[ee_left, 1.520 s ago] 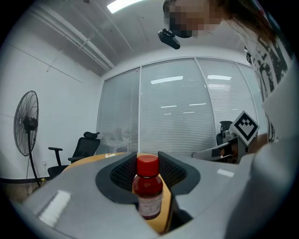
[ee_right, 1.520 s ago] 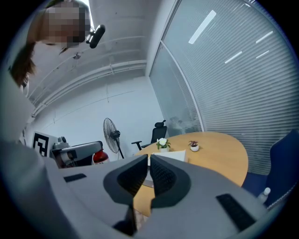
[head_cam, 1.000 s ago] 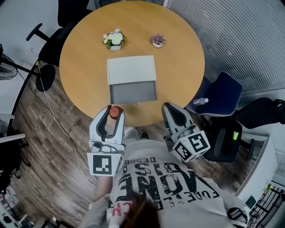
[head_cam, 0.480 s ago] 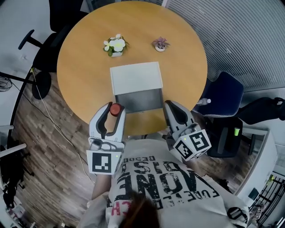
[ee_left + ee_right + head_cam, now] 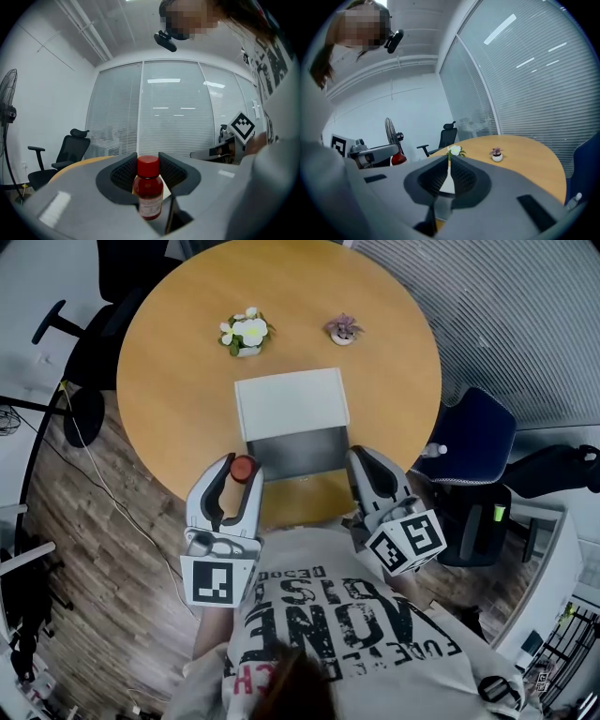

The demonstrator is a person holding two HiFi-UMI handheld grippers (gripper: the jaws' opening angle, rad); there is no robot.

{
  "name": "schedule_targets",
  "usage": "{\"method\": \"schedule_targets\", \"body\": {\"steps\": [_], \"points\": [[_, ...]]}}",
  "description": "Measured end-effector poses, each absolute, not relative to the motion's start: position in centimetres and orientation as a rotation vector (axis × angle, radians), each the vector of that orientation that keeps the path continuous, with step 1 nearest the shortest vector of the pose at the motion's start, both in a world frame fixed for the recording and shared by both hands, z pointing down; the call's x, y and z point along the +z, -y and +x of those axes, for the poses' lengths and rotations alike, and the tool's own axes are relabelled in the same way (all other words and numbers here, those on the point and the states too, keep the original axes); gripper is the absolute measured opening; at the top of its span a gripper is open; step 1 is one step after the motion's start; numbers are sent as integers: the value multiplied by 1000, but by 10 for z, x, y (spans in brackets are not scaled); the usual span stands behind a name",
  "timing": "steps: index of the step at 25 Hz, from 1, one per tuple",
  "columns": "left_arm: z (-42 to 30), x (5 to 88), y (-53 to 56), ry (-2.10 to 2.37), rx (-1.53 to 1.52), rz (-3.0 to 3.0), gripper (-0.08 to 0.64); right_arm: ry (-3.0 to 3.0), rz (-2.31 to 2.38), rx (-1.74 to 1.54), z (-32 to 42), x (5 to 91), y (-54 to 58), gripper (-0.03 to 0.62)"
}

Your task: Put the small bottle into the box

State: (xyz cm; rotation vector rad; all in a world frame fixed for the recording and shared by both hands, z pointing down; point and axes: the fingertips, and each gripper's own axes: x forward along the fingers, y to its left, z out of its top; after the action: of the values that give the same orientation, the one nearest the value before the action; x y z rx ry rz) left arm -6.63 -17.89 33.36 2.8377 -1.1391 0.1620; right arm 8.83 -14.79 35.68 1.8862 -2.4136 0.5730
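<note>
My left gripper [image 5: 239, 476] is clamped on the small bottle [image 5: 149, 193], which stands upright with its red cap on top and the pads against its sides. It hangs over the near edge of the round wooden table [image 5: 169, 390]. My right gripper [image 5: 364, 461] has its jaws drawn to a thin slit, with nothing in them. The open grey box [image 5: 298, 452] lies between the two grippers, its white lid [image 5: 291, 401] on the far side. Beyond it stand a white-flowered pot [image 5: 242, 334] and a pink-flowered pot [image 5: 344, 329].
</note>
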Motion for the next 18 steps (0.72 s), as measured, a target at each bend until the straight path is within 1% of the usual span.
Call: {"method": "schedule_targets", "body": {"steps": [18], "points": [[-53,323,173,1254,181,2801,149,2488,1802,586,103,351,159,21]]}}
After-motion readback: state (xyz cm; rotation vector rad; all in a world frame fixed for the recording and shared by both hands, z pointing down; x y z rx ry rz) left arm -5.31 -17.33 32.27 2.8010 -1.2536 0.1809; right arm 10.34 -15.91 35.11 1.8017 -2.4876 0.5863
